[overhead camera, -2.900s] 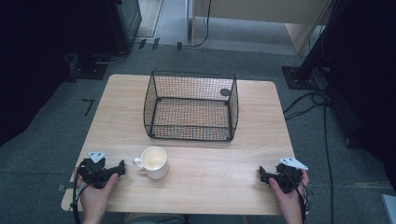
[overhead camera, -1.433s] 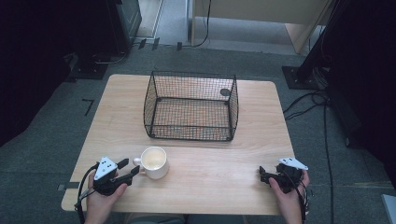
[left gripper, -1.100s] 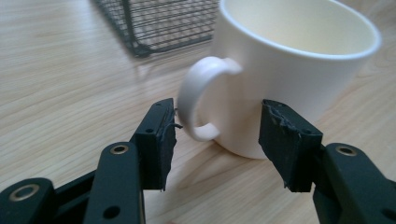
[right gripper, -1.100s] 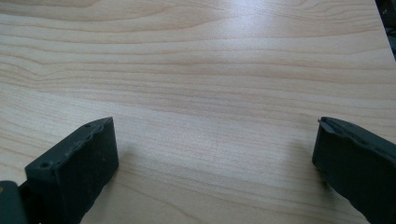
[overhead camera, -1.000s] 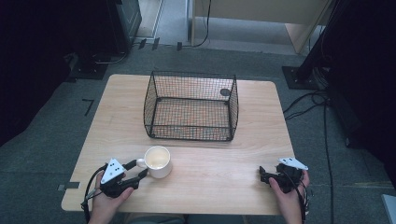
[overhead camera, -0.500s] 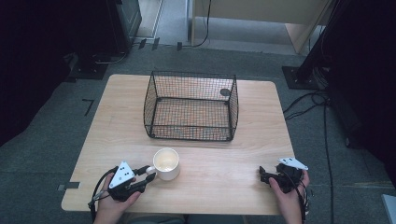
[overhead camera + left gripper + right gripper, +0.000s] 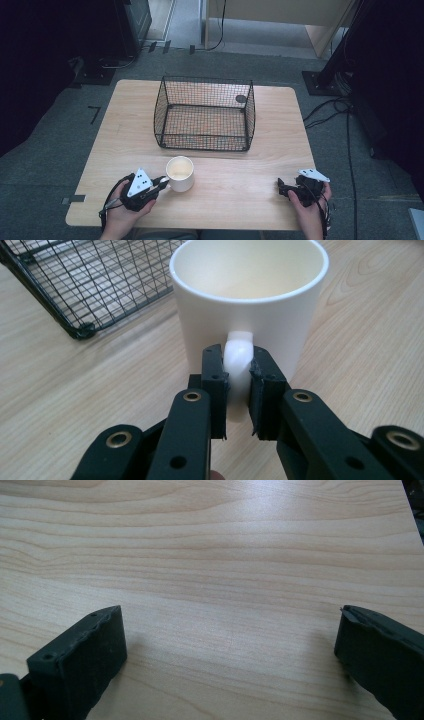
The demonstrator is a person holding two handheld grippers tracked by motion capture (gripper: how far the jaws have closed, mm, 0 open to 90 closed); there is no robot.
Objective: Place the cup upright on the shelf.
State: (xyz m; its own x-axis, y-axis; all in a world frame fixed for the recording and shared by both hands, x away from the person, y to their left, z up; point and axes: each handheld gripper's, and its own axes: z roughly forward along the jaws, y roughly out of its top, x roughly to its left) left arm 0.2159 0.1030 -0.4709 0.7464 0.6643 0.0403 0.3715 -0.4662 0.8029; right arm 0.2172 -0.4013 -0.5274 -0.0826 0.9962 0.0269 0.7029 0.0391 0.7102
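White mug (image 7: 248,305) handle between left gripper (image 7: 239,390) pads

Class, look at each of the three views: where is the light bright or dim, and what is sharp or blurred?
High view: the table is lit, the floor around it dark. Left gripper view: the white mug and the pads on its handle are sharp, the wire basket slightly soft. Right gripper view: a pale sheen on the wood, jaw edges blurred.
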